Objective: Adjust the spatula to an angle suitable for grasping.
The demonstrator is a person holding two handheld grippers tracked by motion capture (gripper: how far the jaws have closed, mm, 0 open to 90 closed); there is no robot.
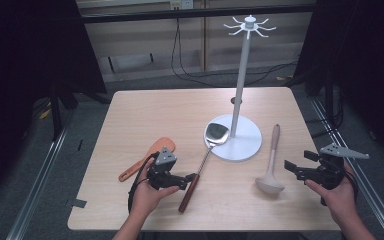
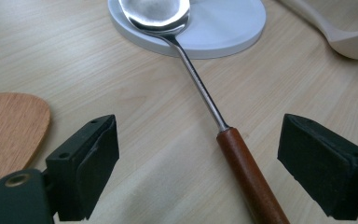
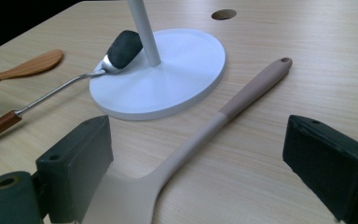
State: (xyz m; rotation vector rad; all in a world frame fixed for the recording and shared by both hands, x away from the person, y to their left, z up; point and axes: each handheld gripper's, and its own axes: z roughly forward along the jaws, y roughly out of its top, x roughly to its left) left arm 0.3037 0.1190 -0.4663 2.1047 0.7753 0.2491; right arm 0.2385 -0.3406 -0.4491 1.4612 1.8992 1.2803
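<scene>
A metal turner (image 1: pixel 203 158) with a brown wooden handle lies slantwise, its shiny head resting on the round base of the white hook stand (image 1: pixel 240 145). My left gripper (image 1: pixel 189 179) stands open at the handle's near end. In the left gripper view the wooden handle (image 2: pixel 248 176) lies between the black pads (image 2: pixel 89 164), which do not touch it. A beige ladle (image 1: pixel 271 167) lies right of the stand. My right gripper (image 1: pixel 297 164) is open beside its bowl; in the right gripper view the ladle (image 3: pixel 204 138) runs between the spread jaws of my right gripper (image 3: pixel 196 154).
A wooden spatula (image 1: pixel 145 158) lies left of my left gripper. The stand's pole rises to a ring of hooks (image 1: pixel 249 25). A small round hole (image 3: pixel 223 14) sits in the tabletop behind the stand. Dark floor and metal rails flank the table.
</scene>
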